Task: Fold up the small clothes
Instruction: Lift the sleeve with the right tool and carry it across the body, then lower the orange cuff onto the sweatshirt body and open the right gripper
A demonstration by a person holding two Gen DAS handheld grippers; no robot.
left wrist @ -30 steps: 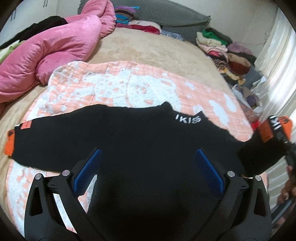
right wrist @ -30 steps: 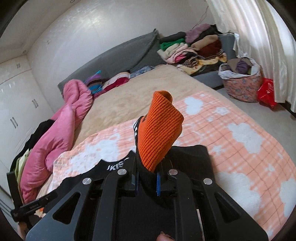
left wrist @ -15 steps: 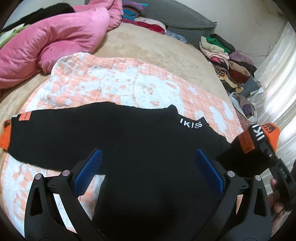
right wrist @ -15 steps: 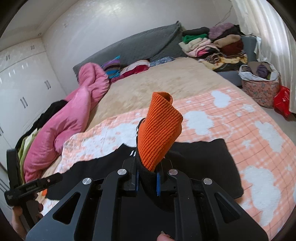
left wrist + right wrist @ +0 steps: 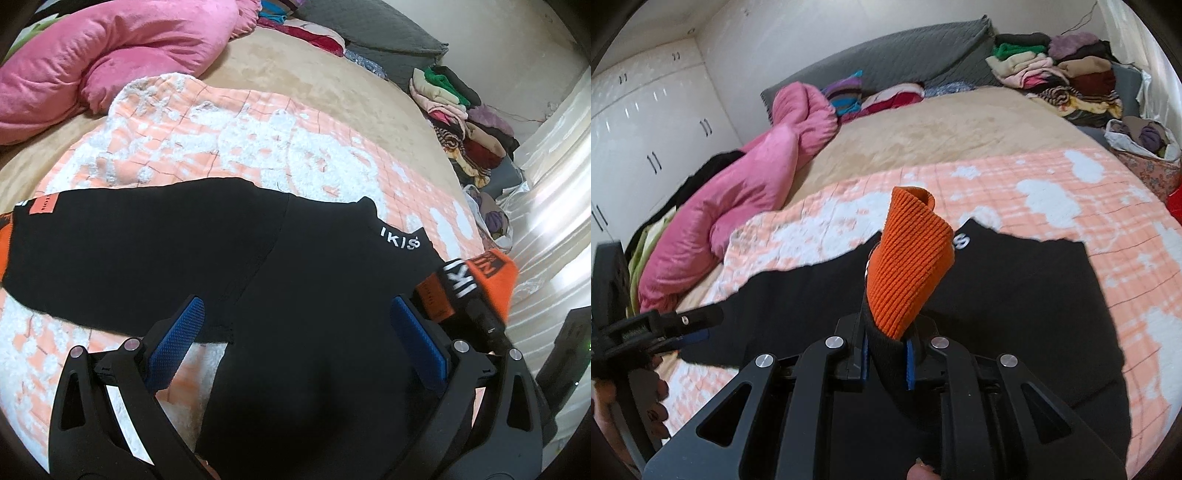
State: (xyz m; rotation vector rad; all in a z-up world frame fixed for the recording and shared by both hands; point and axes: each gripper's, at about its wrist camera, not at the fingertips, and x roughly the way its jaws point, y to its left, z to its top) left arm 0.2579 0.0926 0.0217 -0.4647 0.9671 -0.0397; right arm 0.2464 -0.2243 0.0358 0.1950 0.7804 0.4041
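The black long-sleeved knit top with orange ribbed cuffs lay spread on the peach-and-white checked blanket over the bed, its body flat and its white-lettered collar toward the headboard. By my reckoning the folding had barely begun. One sleeve reached flat out to nine o'clock in the left wrist view, its cuff at the blanket's edge. The other sleeve was lifted at three o'clock, brought in over the body but not yet laid down.

The right gripper had the orange ribbed cuff of that raised sleeve between its pads, the cuff standing up out of them; the jaws were easing apart, though the fabric still looked pinched. The left gripper hovered over the lower body of the top, spread wide and holding nothing.

Left to do, as I judged it: drop this sleeve across the chest, bring in the far one, then fold the body.

Round about, a crumpled pink duvet lay at ten o'clock in the right wrist view, a pile of folded clothes at one o'clock, and a floral basket of laundry beside the bed at two o'clock. None of it crowded the top.
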